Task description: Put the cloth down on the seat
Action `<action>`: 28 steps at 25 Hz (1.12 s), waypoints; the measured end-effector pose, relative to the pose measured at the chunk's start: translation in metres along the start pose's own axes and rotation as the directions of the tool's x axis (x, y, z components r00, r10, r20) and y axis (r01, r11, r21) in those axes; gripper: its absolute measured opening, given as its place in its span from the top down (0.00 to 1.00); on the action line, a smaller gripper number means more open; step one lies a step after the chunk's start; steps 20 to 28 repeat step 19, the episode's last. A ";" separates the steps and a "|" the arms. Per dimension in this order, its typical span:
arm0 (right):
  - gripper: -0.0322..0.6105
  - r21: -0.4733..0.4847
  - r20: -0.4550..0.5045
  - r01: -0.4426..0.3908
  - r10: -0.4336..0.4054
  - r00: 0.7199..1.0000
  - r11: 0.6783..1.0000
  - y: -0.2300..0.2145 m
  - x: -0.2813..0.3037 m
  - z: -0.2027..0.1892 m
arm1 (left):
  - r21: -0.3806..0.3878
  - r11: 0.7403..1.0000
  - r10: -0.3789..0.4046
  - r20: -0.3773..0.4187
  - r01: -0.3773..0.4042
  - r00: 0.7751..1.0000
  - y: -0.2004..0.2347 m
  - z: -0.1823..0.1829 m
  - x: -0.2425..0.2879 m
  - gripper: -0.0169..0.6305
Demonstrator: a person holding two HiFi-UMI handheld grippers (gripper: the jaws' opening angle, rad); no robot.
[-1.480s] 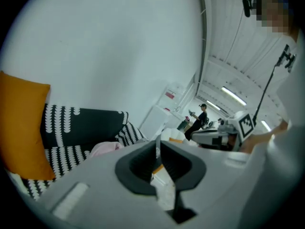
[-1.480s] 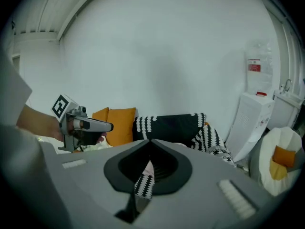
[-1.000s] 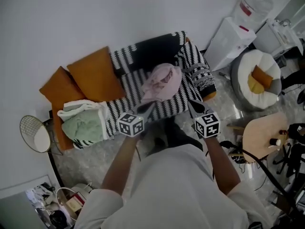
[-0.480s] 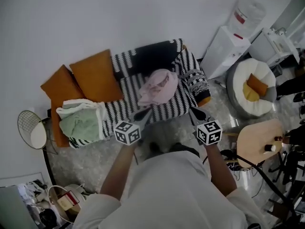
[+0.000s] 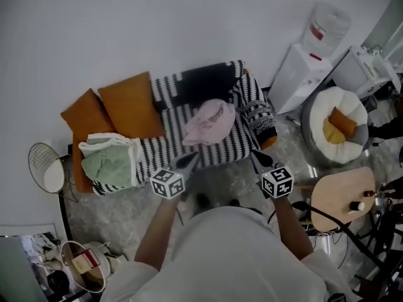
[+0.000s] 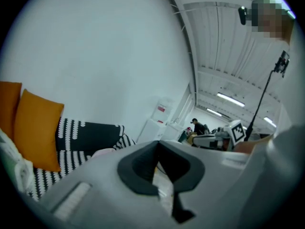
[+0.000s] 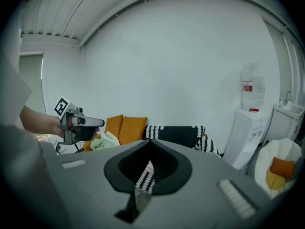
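The sofa [image 5: 165, 148], draped in a black-and-white striped cover, is taken as the seat named in the task. Two orange cushions [image 5: 129, 104] are propped at the sofa's left end, and a green and white bundle [image 5: 110, 163] is heaped on the sofa's left front corner. The pink cloth [image 5: 211, 123] lies bunched on the middle of the sofa's seat, touched by nothing, so the placing is judged to be done already. The left claw [image 5: 191, 159] is held just off the sofa's front edge, clenched and empty, with its jaws seen pressed together in its own view. The right claw [image 5: 257, 156] is held off the sofa's front right corner, likewise clenched on nothing, with only the striped cover glimpsed past its closed tips. What remains is judged to be a clean retreat from the sofa. It would be done well if both claws were kept closed and drawn straight away from the sofa's front edge, so that no loose fold of the cloth could be snagged and dragged off the seat. The cloth could be left bunched, since only its resting on the seat is asked for.
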State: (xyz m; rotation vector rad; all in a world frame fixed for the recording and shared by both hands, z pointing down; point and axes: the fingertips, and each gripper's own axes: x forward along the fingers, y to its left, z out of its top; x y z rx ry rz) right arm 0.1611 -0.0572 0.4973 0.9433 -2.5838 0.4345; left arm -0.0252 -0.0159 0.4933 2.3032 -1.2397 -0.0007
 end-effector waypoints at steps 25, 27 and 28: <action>0.95 0.009 0.018 -0.017 0.017 1.000 1.000 -0.024 -0.015 0.003 | 0.036 0.999 0.008 -0.030 -0.007 1.000 -0.027 -0.002 0.019 0.98; 0.95 0.009 0.018 -0.017 0.017 1.000 1.000 -0.024 -0.015 0.003 | 0.036 0.999 0.008 -0.030 -0.007 1.000 -0.027 -0.002 0.019 0.98; 0.95 0.009 0.018 -0.017 0.017 1.000 1.000 -0.024 -0.015 0.003 | 0.036 0.999 0.008 -0.030 -0.007 1.000 -0.027 -0.002 0.019 0.98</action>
